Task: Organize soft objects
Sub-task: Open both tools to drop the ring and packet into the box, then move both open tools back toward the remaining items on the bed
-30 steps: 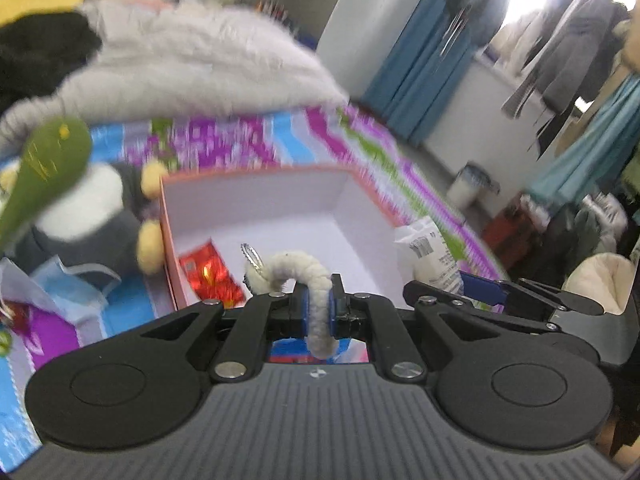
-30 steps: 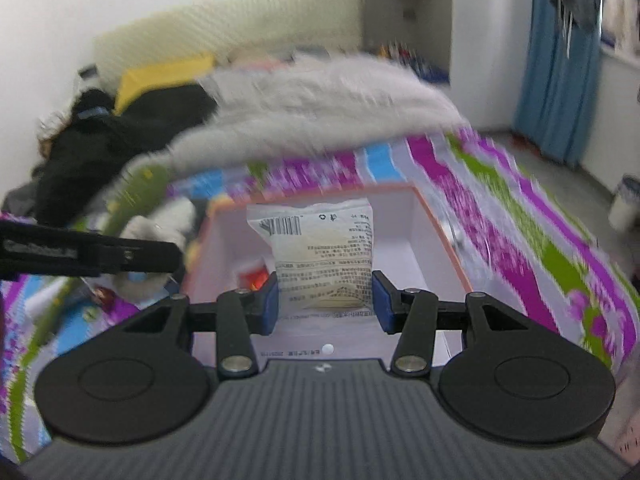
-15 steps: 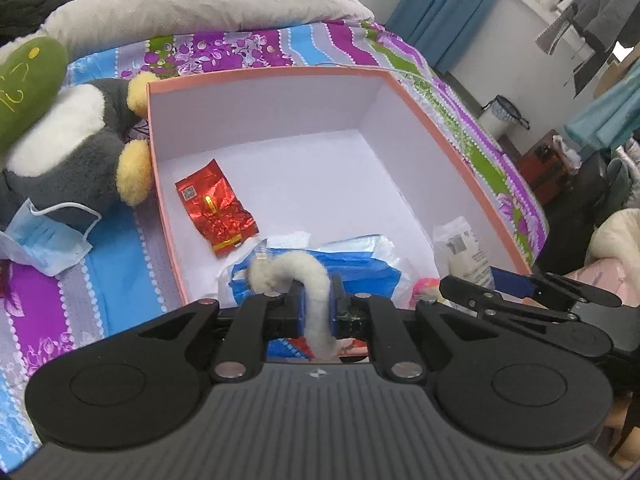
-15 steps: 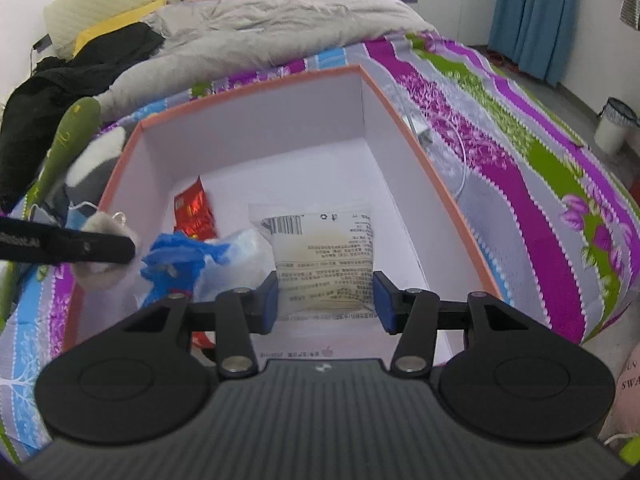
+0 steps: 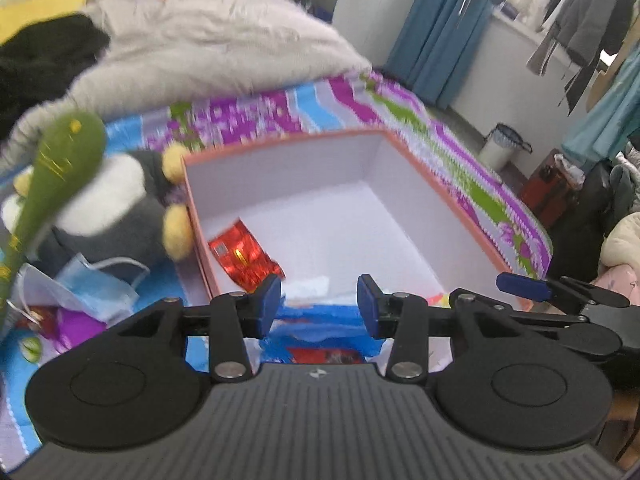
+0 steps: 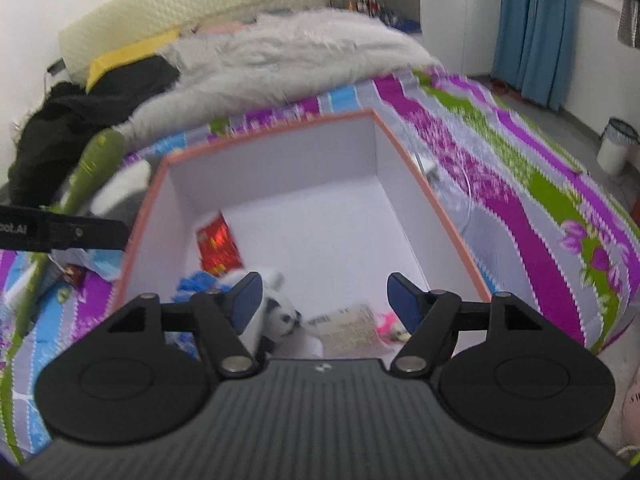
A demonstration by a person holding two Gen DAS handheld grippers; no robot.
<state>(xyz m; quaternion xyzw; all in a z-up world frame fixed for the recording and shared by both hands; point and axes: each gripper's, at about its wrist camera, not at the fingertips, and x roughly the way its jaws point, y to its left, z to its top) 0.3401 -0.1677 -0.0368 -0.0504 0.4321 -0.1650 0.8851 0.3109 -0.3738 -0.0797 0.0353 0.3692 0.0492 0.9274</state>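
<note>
An orange-rimmed white box (image 5: 448, 196) (image 6: 404, 168) lies on the bed. Inside it are a red foil packet (image 5: 240, 256) (image 6: 218, 246), a blue plastic bag (image 5: 320, 326) (image 6: 196, 282), a small panda plush (image 6: 276, 312) and a pale snack packet (image 6: 352, 330). My left gripper (image 5: 319, 300) is open and empty above the box's near end. My right gripper (image 6: 322, 298) is open and empty above the panda plush and snack packet. The right gripper's fingers (image 5: 520, 282) show at the right of the left wrist view.
A grey and white plush with yellow feet (image 5: 116, 208) and a green plush (image 5: 52, 168) (image 6: 94, 168) lie left of the box. A blue face mask (image 5: 96, 284) lies beside them. A grey blanket (image 6: 288, 56) and black clothes (image 6: 80, 108) fill the far bed.
Both grippers opened and drew back. The left let go of the white fuzzy plush and the right let go of the snack packet; both now lie in the box.
</note>
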